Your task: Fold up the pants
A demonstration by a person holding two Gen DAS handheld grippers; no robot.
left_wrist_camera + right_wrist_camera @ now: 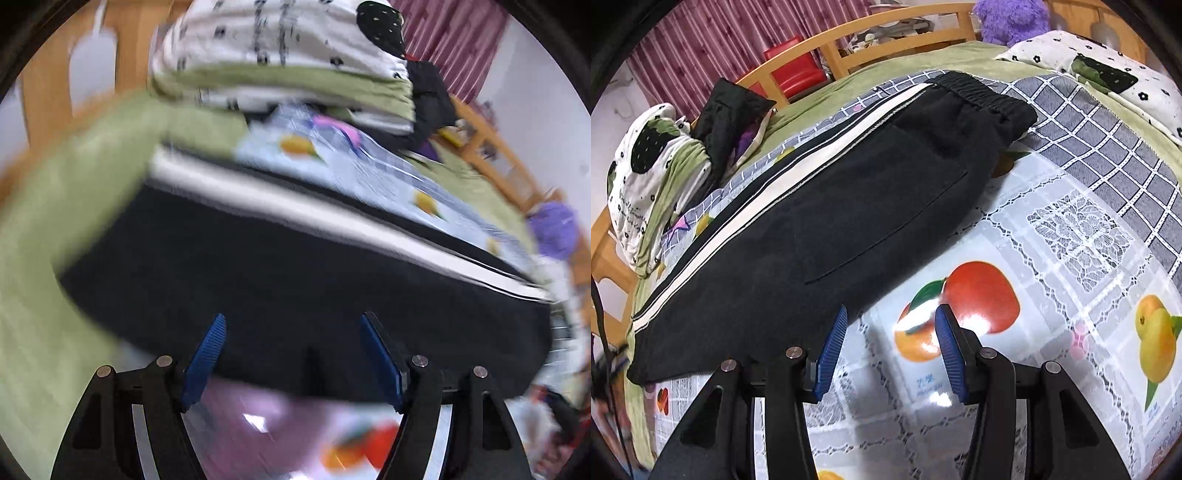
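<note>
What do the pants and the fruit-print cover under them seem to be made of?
Pants: soft matte black knit or woven cloth, judging by the gathered elastic waistband and stitched pocket.
Fruit-print cover: likely glossy plastic or vinyl, since bright glare sits on its print.

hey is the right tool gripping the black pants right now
No, the right tool is open over the fruit-print cloth, its fingers empty beside the edge of the black pants.

Black pants (pixel 827 206) with white side stripe on fruit-printed, grey-checked plastic cloth (pixel 1082 206); beyond it, green bedsheet (pixel 849 88), purple plush toy (pixel 1012 18).
</note>
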